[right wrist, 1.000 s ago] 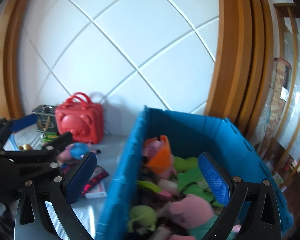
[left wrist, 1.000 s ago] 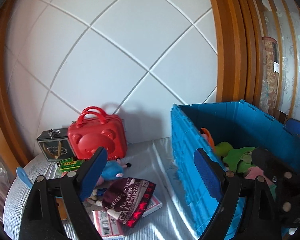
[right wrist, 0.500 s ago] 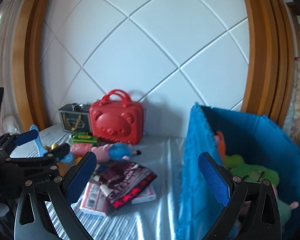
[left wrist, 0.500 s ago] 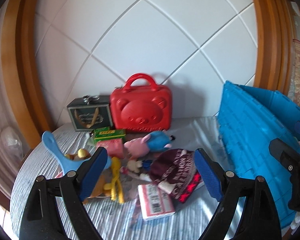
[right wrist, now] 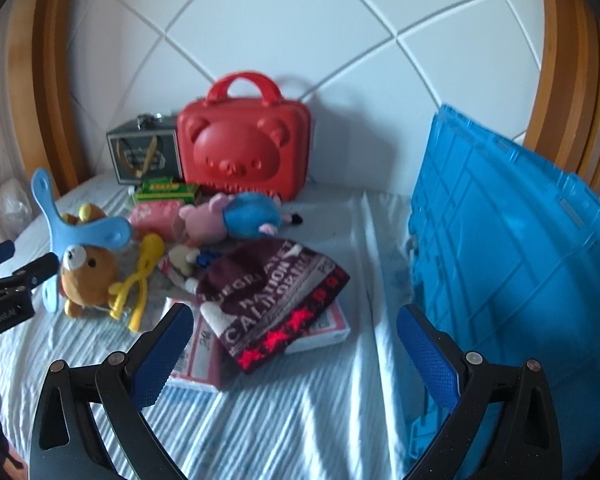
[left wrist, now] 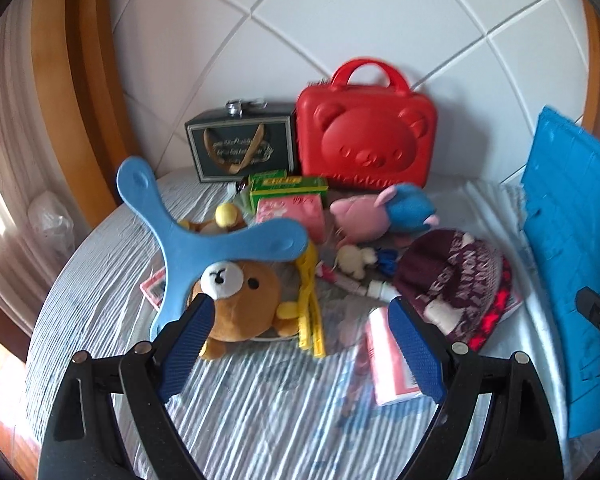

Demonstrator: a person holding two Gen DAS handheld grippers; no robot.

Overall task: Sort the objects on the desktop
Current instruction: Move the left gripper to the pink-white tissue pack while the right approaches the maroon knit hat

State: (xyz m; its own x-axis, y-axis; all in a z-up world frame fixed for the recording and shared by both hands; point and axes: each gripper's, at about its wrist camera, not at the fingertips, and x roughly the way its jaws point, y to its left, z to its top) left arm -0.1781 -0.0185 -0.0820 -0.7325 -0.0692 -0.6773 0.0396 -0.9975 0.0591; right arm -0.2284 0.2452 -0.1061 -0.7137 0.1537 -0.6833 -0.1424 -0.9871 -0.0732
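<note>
A pile of small objects lies on the striped cloth. A brown bear plush (left wrist: 240,300) lies under a blue three-armed boomerang (left wrist: 204,240). A maroon knit hat (left wrist: 456,280) lies on red card packs (left wrist: 388,356). A pink and blue pig plush (left wrist: 384,216) lies behind. My left gripper (left wrist: 300,344) is open and empty, just in front of the bear. My right gripper (right wrist: 296,348) is open and empty, in front of the hat (right wrist: 272,296), with the blue crate (right wrist: 512,264) to its right. The bear (right wrist: 88,276) also shows in the right wrist view.
A red bear-face case (left wrist: 364,136) and a dark box (left wrist: 240,148) stand against the tiled wall. A green box (left wrist: 288,188), a pink pack (left wrist: 292,212) and yellow tongs (left wrist: 308,312) lie in the pile. The crate's wall (left wrist: 572,248) stands at the right.
Both grippers have swung left, away from the blue crate, and come closer to the pile on the cloth. Both stay open and empty.
</note>
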